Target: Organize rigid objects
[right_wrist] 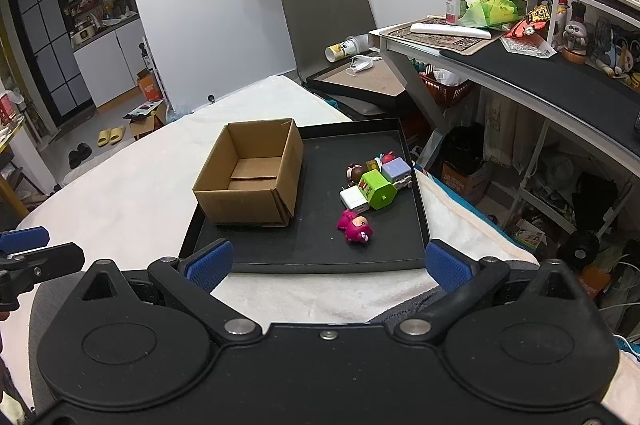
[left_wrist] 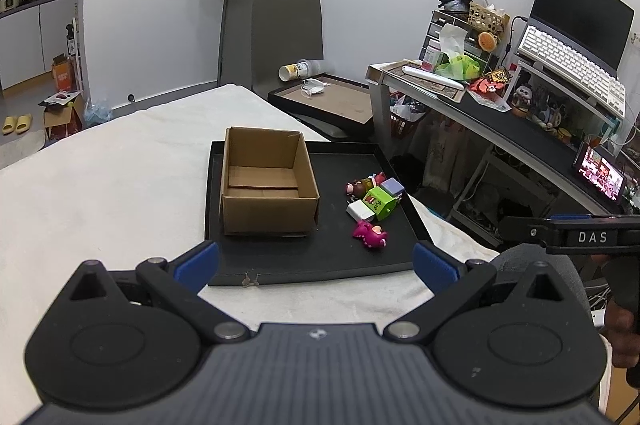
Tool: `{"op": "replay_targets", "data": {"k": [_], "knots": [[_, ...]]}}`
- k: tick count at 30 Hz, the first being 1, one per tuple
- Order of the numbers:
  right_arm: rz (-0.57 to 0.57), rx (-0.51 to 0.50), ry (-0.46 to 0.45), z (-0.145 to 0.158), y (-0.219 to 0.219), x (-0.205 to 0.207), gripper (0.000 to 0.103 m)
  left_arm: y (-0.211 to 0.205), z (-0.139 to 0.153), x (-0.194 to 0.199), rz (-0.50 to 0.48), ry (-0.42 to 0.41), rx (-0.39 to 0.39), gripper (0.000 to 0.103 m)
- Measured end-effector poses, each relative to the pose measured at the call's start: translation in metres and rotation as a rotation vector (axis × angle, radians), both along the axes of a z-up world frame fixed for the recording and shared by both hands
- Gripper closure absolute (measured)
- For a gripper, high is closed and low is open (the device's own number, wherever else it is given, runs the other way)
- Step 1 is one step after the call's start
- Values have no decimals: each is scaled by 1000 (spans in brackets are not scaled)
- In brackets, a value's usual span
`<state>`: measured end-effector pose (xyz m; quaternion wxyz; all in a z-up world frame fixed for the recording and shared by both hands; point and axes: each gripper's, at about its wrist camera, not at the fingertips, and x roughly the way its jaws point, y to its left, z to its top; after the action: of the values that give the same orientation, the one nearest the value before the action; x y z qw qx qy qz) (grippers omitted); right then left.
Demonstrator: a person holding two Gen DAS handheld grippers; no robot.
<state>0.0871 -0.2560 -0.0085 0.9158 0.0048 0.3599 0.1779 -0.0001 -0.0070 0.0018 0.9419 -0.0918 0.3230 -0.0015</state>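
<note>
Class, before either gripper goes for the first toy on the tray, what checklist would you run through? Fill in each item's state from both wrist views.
1. Cardboard box open and empty: ok.
2. Left gripper open, holding nothing: ok.
3. Right gripper open, holding nothing: ok.
4. Pink toy apart from the other toys, free to grasp: ok.
5. Green block free to grasp: not ok, it touches the white charger.
6. Black tray steady on the cloth: cannot tell.

Left claw (left_wrist: 314, 265) spread wide, empty, right claw (right_wrist: 326, 263) likewise wide apart, both held level, side by side
</note>
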Motion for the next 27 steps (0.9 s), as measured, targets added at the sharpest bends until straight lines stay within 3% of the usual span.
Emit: {"op": "replay_targets", "data": {"k": [27], "knots": [[-11,-7,-5,-1,-1,2,0,0,5,9,-2,-14,-5,0]]}}
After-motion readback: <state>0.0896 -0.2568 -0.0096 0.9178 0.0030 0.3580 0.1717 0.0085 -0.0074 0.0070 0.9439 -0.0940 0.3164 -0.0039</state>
